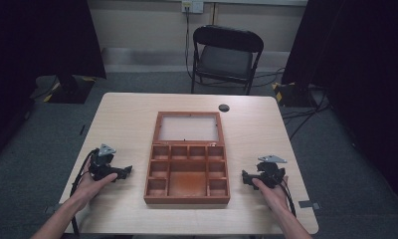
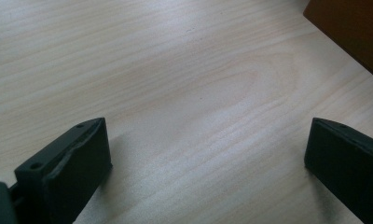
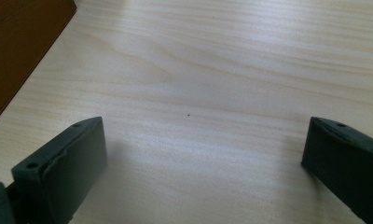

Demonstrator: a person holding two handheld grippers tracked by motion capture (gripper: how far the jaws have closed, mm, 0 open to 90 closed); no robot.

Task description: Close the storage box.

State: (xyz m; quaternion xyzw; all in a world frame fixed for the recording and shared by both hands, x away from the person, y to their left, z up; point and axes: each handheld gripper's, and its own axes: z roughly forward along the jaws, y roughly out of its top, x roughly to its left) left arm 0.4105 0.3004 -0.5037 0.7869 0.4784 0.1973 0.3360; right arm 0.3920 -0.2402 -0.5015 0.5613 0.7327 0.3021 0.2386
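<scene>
Two grippers and one box are catalogued, with the hazards judged from their present positions.

- Wooden box point(image 1: 187, 172): placed at the middle of the table point(image 1: 127, 119), lid point(image 1: 188, 127) laid fully back towards the far edge, compartments exposed and, as far as can be seen, unfilled. A brown corner of it is seen in the left gripper view point(image 2: 352, 32) and in the right gripper view point(image 3: 21, 51).
- Left gripper point(image 1: 128, 171): held low over the tabletop just left of the box, jaws spread wide, nothing between them.
- Right gripper point(image 1: 244, 177): held low just right of the box, jaws likewise spread wide and unloaded.
- Risk, sliding: the box is likely to be pushed across the smooth tabletop if it is approached from one side alone, since it is not braced by the other gripper.
- Risk, lid: the lid may be dropped hard if it is lifted by a shallow pinch on its thin frame; the clear panel could be stressed.
- Risk, dividers: a jaw could be caught on the narrow partitions if it is lowered inside without alignment.
- Risk, cables: the trailing cables point(image 1: 80, 177) could be snagged at the table's near edge.
- Also noted: a folding chair point(image 1: 227, 55) beyond the table, well apart.
</scene>
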